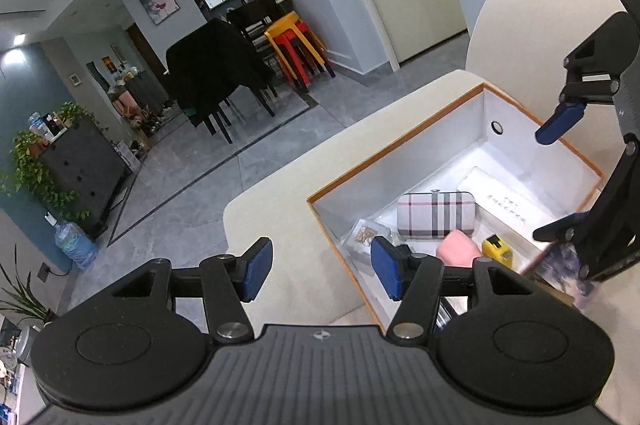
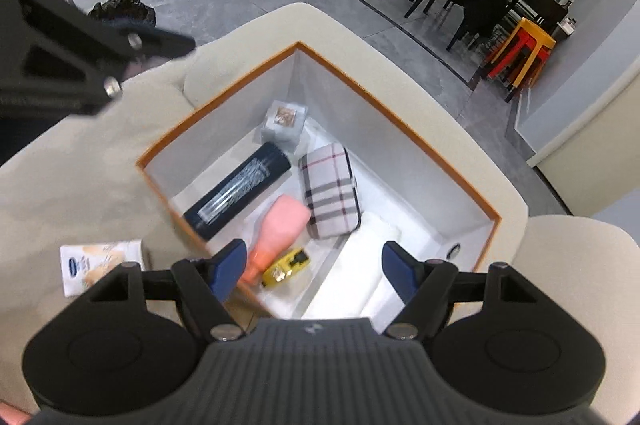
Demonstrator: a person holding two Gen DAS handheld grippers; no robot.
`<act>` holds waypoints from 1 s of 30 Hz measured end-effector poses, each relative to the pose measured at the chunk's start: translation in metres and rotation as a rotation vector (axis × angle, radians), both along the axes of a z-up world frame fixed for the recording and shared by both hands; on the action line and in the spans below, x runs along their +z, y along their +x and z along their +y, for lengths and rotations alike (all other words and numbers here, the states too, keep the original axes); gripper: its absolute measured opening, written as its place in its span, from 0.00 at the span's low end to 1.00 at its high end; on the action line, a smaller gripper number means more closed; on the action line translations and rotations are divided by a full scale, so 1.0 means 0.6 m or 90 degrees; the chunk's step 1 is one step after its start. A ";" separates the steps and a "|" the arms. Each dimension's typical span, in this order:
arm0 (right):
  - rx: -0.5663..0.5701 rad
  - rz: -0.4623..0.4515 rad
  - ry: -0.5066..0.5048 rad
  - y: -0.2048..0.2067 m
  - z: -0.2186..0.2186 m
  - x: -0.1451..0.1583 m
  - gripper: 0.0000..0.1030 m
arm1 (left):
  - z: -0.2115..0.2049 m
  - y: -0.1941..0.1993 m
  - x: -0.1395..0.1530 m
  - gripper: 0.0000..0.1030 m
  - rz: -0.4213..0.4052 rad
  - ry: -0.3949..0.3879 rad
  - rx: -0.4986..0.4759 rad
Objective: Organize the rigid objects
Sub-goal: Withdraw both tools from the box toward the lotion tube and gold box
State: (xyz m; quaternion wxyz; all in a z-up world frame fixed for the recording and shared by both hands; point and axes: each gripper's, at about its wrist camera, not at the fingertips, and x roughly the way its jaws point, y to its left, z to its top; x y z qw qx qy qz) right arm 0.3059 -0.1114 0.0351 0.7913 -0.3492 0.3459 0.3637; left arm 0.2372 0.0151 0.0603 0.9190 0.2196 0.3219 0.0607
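Observation:
An open box with an orange rim (image 1: 400, 141) (image 2: 400, 129) rests on a cream sofa (image 2: 80, 185). Inside lie a plaid case (image 1: 436, 215) (image 2: 330, 191), a pink bottle (image 1: 458, 251) (image 2: 280, 229), a yellow tape measure (image 1: 496, 251) (image 2: 286, 267), a small clear cube (image 1: 366, 235) (image 2: 284, 123), a dark blue cylinder (image 2: 240, 191) and a white flat box (image 1: 504, 205) (image 2: 360, 265). My left gripper (image 1: 323, 271) (image 2: 168, 3) stands open and empty over the box's left rim. Above the box hovers my right gripper (image 2: 315, 269) (image 1: 556, 177), also open and empty.
A printed snack packet (image 2: 100, 263) lies on the sofa cushion left of the box. Beyond the sofa is grey tiled floor with a black lumpy object (image 2: 122, 11), dark dining chairs (image 1: 216, 73), stacked red and yellow stools (image 1: 296, 45) and a water jug (image 1: 74, 243).

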 end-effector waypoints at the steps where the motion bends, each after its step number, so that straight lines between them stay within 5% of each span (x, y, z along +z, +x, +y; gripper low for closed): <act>1: -0.003 -0.004 -0.001 -0.011 -0.005 0.001 0.72 | 0.004 -0.013 0.000 0.65 -0.003 -0.006 0.002; 12: -0.067 0.036 0.072 -0.102 -0.078 -0.016 0.72 | 0.040 -0.133 -0.040 0.66 -0.016 -0.090 0.026; 24: -0.176 0.109 0.126 -0.211 -0.148 -0.155 0.72 | 0.069 -0.227 -0.144 0.68 0.030 -0.171 0.060; 30: -0.226 0.108 0.156 -0.232 -0.175 -0.182 0.72 | 0.053 -0.227 -0.203 0.71 0.067 -0.195 0.056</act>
